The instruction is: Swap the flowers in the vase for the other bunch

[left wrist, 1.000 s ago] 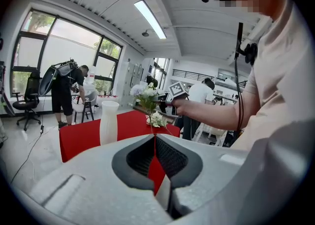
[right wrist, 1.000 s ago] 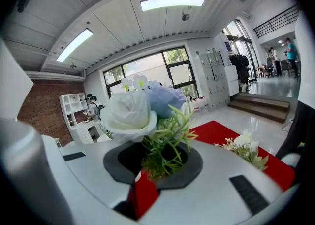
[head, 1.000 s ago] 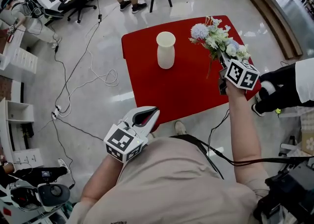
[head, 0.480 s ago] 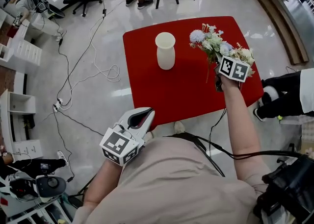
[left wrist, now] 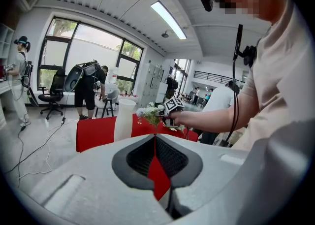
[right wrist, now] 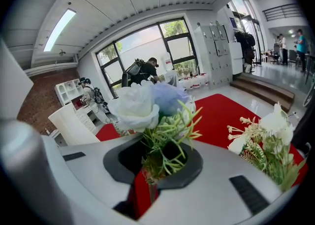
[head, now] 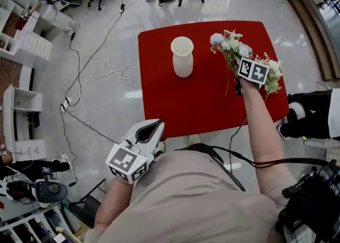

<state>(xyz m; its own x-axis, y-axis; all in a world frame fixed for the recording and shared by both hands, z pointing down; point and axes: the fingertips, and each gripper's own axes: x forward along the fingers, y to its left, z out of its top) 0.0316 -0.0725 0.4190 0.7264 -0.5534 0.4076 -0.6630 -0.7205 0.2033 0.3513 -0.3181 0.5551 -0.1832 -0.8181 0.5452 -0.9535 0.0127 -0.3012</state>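
Right gripper view: jaws clamp bouquet.

The left hand-held gripper sits close to the torso, arm bent, its jaws together and empty. The right arm stretches forward, and the right hand-held gripper tilts downward, clamped on the stems of a flower bunch.

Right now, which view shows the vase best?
Head view: the whole vase from above, upright on the red table, no flowers in it. The left gripper view shows it small and side-on. In the right gripper view the held flowers fill the middle; I cannot find the vase.
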